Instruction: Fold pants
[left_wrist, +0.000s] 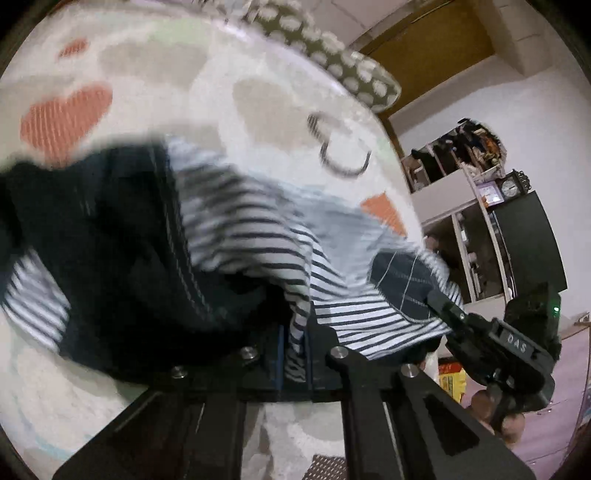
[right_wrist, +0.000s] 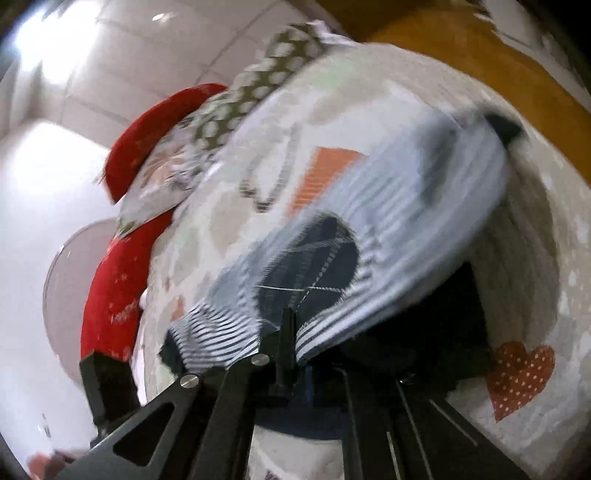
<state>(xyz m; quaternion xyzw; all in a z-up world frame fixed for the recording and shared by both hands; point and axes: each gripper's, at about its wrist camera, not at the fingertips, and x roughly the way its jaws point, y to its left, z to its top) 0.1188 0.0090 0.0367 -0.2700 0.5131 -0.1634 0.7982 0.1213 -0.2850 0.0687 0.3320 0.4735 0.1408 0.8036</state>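
Pants (left_wrist: 258, 236), striped white and navy with dark navy panels, hang lifted between my two grippers above the heart-print bedspread (left_wrist: 155, 62). My left gripper (left_wrist: 295, 332) has its jaws pinched narrow on a fold of striped cloth, which rises straight ahead of the fingertips and spreads to both sides. To its right, my right gripper (left_wrist: 448, 314) bites another edge of the same garment. In the right wrist view, my right gripper (right_wrist: 286, 332) is closed on the striped hem, a navy patch just ahead. A polka-dot pillow (right_wrist: 255, 85) and red cushion (right_wrist: 147, 125) lie beyond, much blurred.
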